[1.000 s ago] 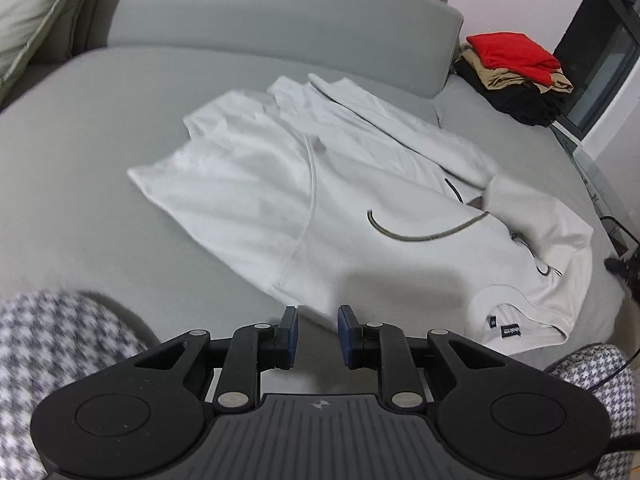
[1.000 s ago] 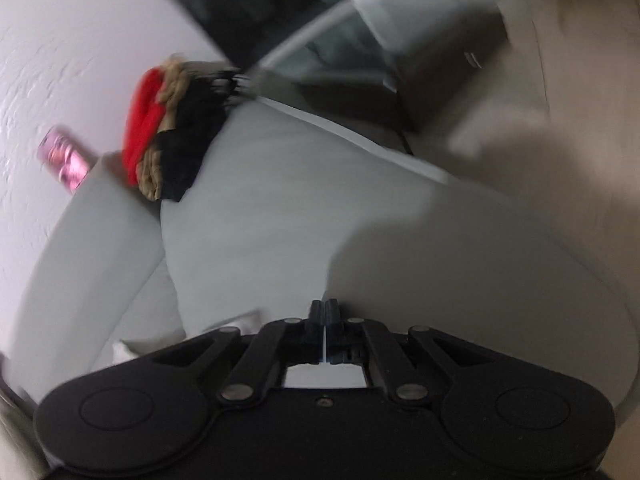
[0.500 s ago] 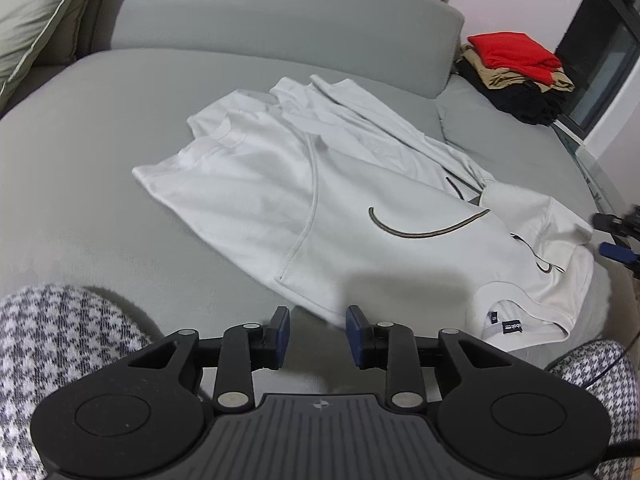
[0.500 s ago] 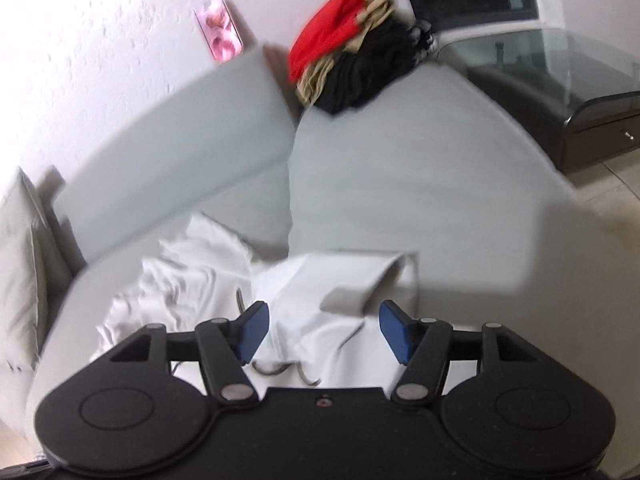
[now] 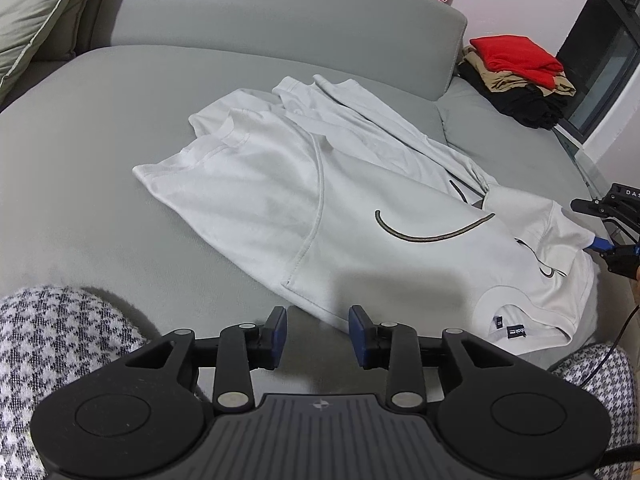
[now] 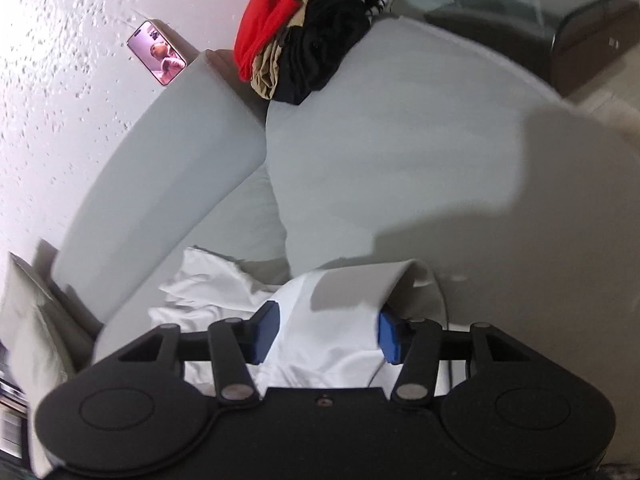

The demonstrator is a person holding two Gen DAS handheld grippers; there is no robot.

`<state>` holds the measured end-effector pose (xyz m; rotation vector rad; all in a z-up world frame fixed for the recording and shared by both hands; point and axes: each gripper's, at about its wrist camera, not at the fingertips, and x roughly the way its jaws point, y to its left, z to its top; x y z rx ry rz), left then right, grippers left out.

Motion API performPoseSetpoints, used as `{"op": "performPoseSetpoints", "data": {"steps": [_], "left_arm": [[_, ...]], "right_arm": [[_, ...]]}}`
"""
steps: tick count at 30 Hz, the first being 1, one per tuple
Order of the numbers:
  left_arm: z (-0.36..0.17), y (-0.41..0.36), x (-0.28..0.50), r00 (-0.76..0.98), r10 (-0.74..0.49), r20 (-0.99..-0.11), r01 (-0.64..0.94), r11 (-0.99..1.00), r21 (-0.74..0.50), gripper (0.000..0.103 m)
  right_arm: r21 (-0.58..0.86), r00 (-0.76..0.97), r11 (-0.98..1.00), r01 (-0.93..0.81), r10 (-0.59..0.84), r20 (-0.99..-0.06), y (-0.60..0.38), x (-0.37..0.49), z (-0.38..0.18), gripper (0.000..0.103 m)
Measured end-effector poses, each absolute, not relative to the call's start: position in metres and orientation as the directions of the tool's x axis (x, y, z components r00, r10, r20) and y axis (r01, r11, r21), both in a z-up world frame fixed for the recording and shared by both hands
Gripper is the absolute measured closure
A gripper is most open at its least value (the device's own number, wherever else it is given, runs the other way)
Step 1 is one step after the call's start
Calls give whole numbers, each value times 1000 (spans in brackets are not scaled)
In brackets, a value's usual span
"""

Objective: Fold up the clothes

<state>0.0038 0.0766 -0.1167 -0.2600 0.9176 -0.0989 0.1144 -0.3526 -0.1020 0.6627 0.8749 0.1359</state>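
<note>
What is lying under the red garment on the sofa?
Under the red garment lie a tan garment and black clothes. Anything lower in the pile is covered.

Black hand-held gripper point(image 5: 318, 332) with blue pads point(image 5: 280, 326), silver screws; black-and-white houndstooth trousers point(image 5: 52, 340)

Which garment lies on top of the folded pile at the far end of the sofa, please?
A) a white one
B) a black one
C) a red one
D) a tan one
C: in the left wrist view the red garment sits uppermost on the pile, with tan and black layers beneath it.
</note>
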Motion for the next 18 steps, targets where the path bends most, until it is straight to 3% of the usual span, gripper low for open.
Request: {"op": "performPoseSetpoints", "data": {"steps": [5,11,12,13,16,18], "left_arm": [[-118,76,5,601,-199,-774,-23,964,-266,71],[-119,76,6,598,-195,-777,-22,966,-258,71],[-119,75,6,599,-193,-777,-21,966,-257,71],[-119,75,6,599,-194,-777,-19,967,-256,71],[-120,73,6,601,-196,-775,-6,968,-249,73],[-119,72,5,613,-180,-769,-5,973,-232,74]], "right_arm": [[671,614,723,164,457,-643,-357,123,-117,54],[588,534,807,50,476,-699,-336,138,-122,68],[562,518,826,37,465,-718,-332,143,-123,80],[531,511,847,28,444,-736,-328,146,-124,101],[497,532,867,16,414,-739,-320,151,-119,101],[586,636,809,36,434,-638,-332,148,-106,101]]}}
